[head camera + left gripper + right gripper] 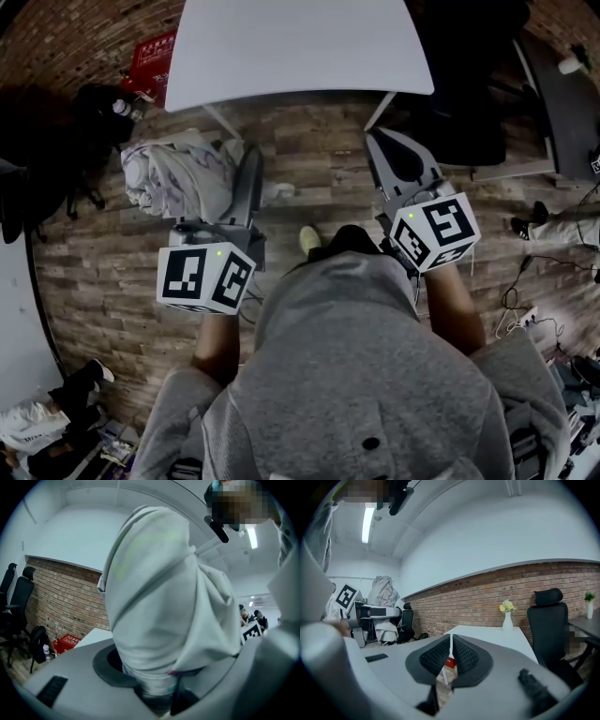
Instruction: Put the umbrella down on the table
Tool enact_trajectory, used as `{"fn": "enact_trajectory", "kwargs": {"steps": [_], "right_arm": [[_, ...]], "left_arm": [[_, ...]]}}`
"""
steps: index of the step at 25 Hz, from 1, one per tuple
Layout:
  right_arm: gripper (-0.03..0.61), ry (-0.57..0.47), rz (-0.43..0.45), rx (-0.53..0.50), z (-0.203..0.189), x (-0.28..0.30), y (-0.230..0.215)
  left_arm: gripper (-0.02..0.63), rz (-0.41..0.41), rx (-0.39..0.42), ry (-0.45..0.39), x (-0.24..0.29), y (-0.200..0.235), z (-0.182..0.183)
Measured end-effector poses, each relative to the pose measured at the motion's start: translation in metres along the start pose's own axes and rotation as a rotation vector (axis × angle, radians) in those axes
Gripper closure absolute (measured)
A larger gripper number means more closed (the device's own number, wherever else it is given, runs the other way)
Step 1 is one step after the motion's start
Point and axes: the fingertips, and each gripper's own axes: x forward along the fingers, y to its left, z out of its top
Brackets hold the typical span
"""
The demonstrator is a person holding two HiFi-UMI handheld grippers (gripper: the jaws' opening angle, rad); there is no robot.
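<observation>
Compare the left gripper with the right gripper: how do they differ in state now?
The left gripper's jaws stand wide apart; the right gripper's jaws are closed together. The left gripper holds the folded pale umbrella; the right gripper holds nothing. Both point toward the white table.

The head view looks steeply down at the brown wood-plank floor (319, 178), with the white rectangular table (291, 42) at top centre. Both gripper views face roughly level, sharing that table and a red-brick wall (487, 597). The pale grey folded umbrella (159, 588) crowds the left one.
</observation>
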Motion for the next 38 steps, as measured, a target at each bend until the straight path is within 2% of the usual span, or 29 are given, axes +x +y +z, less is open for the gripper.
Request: {"fn": "enact_trajectory", "kwargs": {"steps": [15, 27, 38], "right_arm": [[0.548, 0.009, -0.029, -0.047, 0.001, 0.004, -0.003], [0.548, -0.003, -0.030, -0.072, 0.006, 0.018, -0.016], [0.548, 0.011, -0.050, -0.039, 0.015, 0.082, -0.066]], "left_arm": [[0.394, -0.032, -0.004, -0.013, 0.004, 0.005, 0.001], [0.394, -0.009, 0.000, -0.028, 0.013, 0.013, 0.003], [0.394, 0.000, -0.003, 0.010, 0.084, 0.047, 0.009]]}}
